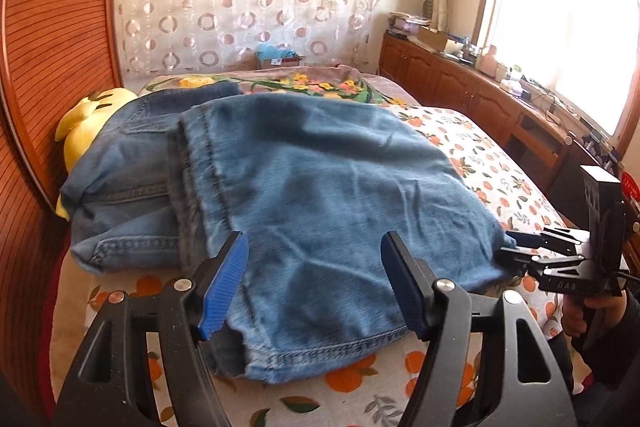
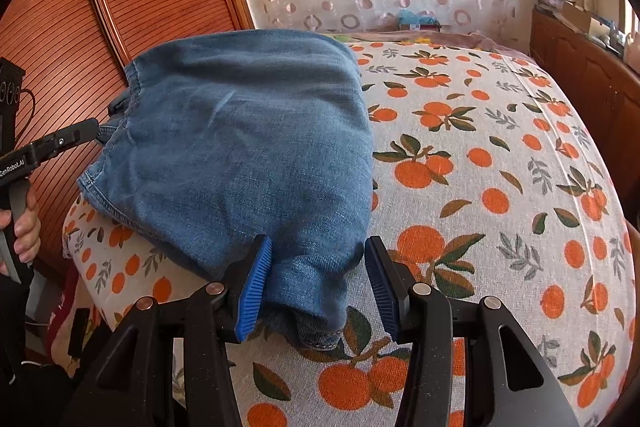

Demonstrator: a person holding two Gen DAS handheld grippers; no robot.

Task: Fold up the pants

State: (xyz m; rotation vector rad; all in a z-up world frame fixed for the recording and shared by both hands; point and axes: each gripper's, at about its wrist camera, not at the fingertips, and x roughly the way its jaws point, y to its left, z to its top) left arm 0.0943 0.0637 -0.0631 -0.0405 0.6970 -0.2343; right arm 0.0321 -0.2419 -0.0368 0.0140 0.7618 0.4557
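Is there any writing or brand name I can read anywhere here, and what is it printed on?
"GenRobot.AI" (first letter cut off at the picture's edge): on the side of the left gripper, seen from the right wrist.
"DAS" or similar, faint: on the body of the right gripper, seen from the left wrist.
Items on the cabinet top: too small to read.

You get bright daylight pouring from the window (image 1: 560, 27) on the right, blown out to white glare, soft shadows in the folds of the jeans (image 1: 320, 179), slight blur on the cloth, strong fisheye bending at the edges, dark corners round both views.
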